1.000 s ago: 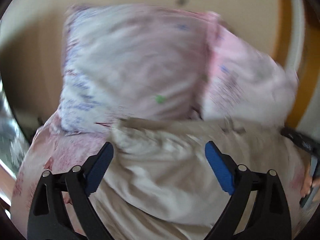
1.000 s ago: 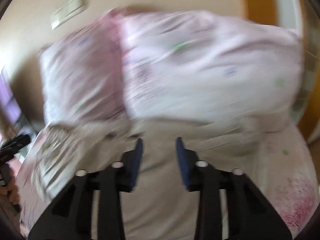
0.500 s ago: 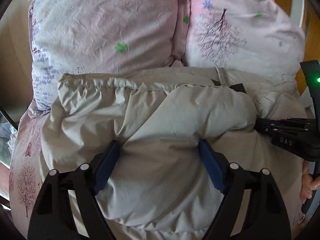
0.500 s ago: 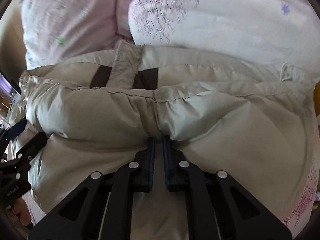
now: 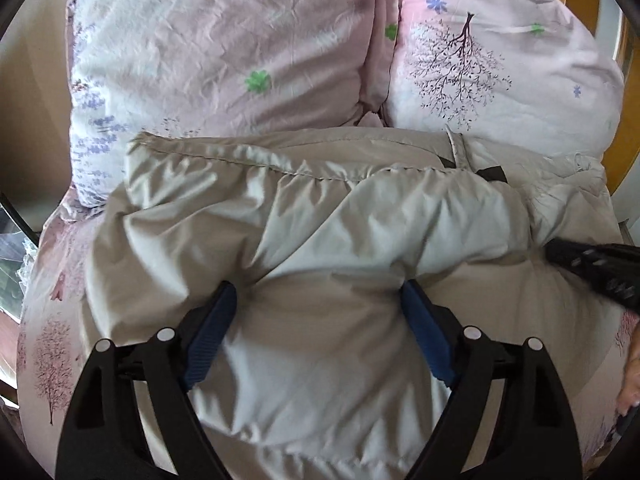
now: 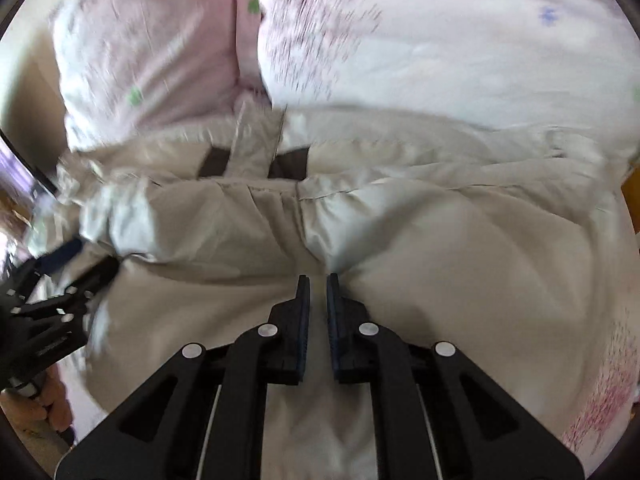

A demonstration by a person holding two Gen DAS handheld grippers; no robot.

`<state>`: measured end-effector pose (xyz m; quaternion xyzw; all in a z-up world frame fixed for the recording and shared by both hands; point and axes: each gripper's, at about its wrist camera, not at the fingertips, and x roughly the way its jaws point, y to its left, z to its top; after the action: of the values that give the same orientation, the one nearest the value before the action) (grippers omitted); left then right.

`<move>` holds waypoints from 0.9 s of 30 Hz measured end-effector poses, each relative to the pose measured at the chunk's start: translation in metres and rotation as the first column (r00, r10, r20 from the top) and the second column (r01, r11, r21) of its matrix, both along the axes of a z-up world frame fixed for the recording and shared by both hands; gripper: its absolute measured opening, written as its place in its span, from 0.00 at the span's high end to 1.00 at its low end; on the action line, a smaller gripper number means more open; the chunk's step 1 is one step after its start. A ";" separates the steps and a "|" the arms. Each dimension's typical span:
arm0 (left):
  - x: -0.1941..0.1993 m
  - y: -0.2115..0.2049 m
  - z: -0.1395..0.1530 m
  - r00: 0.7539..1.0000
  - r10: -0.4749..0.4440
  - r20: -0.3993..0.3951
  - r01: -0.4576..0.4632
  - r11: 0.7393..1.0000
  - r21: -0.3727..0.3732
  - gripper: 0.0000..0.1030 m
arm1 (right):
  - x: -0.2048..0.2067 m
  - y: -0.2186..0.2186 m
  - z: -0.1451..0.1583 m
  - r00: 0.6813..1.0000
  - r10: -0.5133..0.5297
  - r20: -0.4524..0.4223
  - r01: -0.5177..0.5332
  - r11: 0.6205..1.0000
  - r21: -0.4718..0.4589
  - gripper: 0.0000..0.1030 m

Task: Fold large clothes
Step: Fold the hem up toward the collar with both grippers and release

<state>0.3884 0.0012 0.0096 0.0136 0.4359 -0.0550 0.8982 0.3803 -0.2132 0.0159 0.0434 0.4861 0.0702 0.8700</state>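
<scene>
Right tool [image 6: 318, 286] is pinching the beige jacket's [image 5: 320, 240] fold, probably; left tool [image 5: 320, 300] is opening. Keep folded edges aligned while lowering.

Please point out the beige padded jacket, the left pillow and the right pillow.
beige padded jacket [image 5: 360, 232]: left wrist view, puffy folded middle.
left pillow [image 5: 224, 52]: left wrist view, centre.
right pillow [image 5: 500, 64]: left wrist view, centre.

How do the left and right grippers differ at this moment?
The left gripper stands wide and is opening, its pads straddling a fold of the beige coat; the right gripper is pinched nearly shut at a coat fold. Both point down at the coat.
</scene>
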 end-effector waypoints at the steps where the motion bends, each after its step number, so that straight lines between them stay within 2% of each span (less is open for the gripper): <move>1: -0.004 0.001 0.001 1.000 0.000 0.006 0.000 1.000 0.003 0.17 | -0.005 -0.005 0.006 1.000 -0.010 0.021 0.010 1.000 -0.004 0.92; 5: -0.014 0.011 0.005 0.998 0.023 0.052 -0.026 0.998 0.050 0.13 | -0.016 -0.020 0.007 0.997 -0.049 0.057 0.052 0.996 -0.067 0.92; 7: -0.006 0.020 -0.002 0.999 0.047 0.016 -0.048 0.999 0.024 0.12 | -0.004 -0.031 -0.011 0.997 -0.079 -0.011 0.078 0.995 -0.065 0.93; 9: 0.001 0.026 -0.007 0.998 0.060 -0.013 -0.060 0.998 0.003 0.11 | 0.003 -0.040 -0.029 0.994 -0.081 -0.067 0.080 0.997 -0.022 0.93; 11: 0.005 0.024 -0.012 0.998 0.060 -0.016 -0.060 0.998 0.022 0.08 | 0.010 -0.044 -0.038 0.993 -0.085 -0.082 0.086 0.996 0.004 0.93; 14: 0.008 0.023 -0.015 0.998 0.058 -0.023 -0.057 0.998 0.031 0.07 | 0.013 -0.042 -0.038 0.992 -0.087 -0.092 0.086 0.996 -0.014 0.93; 18: -0.007 0.033 -0.008 0.999 0.052 0.013 -0.052 0.998 0.024 0.08 | -0.007 -0.047 -0.012 0.993 -0.117 0.028 0.118 0.992 -0.043 0.92; 19: -0.010 0.038 -0.005 0.998 0.056 0.028 -0.057 0.998 0.029 0.08 | -0.014 -0.058 -0.004 0.987 -0.144 0.069 0.146 0.989 -0.022 0.93; 21: -0.009 0.048 -0.003 0.996 0.078 0.033 -0.079 0.997 0.023 0.08 | -0.015 -0.077 -0.001 0.976 -0.201 0.088 0.202 0.979 0.001 0.92; 23: -0.002 0.059 -0.005 0.994 0.106 0.013 -0.106 0.994 0.003 0.08 | -0.005 -0.094 -0.010 0.971 -0.235 0.048 0.235 0.972 0.011 0.93; 25: 0.004 0.064 -0.011 0.993 0.118 -0.010 -0.118 0.993 -0.009 0.08 | 0.003 -0.101 -0.035 0.971 -0.235 -0.034 0.236 0.971 0.033 0.93; 27: 0.010 0.064 -0.019 0.993 0.118 -0.024 -0.118 0.993 -0.001 0.08 | 0.011 -0.100 -0.050 0.973 -0.228 -0.046 0.230 0.972 0.046 0.93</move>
<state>0.3985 0.0648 -0.0093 -0.0141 0.4465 -0.0027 0.8947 0.3913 -0.3129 -0.0338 0.1226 0.4935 -0.0192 0.8609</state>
